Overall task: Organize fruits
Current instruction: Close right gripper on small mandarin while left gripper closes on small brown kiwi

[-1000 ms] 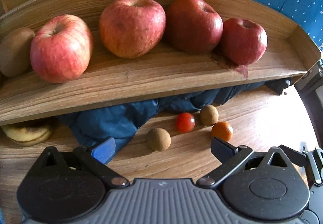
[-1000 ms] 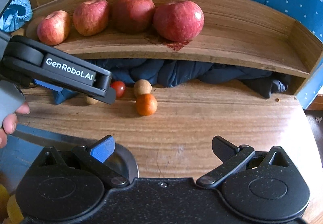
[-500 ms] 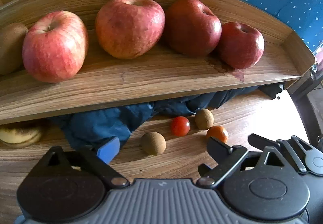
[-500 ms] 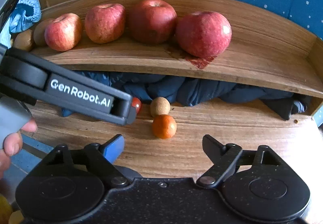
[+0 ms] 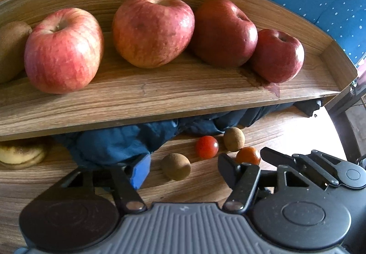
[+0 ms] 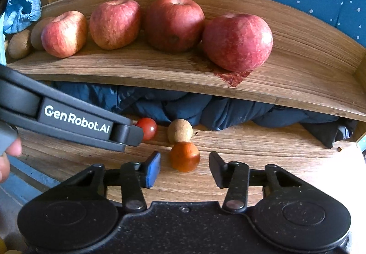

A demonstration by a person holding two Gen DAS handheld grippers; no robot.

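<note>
Four red apples (image 5: 153, 29) sit in a row on the wooden shelf (image 5: 160, 96), with a kiwi (image 5: 11, 48) at their left. On the tabletop below lie a small brown fruit (image 5: 176, 166), a cherry tomato (image 5: 207, 147), a second brown fruit (image 5: 233, 142) and a small orange (image 5: 248, 156). My left gripper (image 5: 183, 170) is open, its fingertips either side of the near brown fruit. My right gripper (image 6: 184, 169) is open too, with the small orange (image 6: 184, 156) between its fingertips and a gap on each side. The tomato (image 6: 147, 128) lies partly behind the left gripper's arm (image 6: 77, 120).
A dark blue cloth (image 6: 183, 107) is bunched under the shelf behind the small fruits. A banana (image 5: 20, 154) lies under the shelf at far left. Two kiwis (image 6: 20, 44) rest at the shelf's left end. A person's fingers (image 6: 9, 155) hold the left gripper.
Both grippers have moved forward and down toward the small fruits, and their jaws have narrowed. The right one now flanks the orange, the left one the near brown fruit.
</note>
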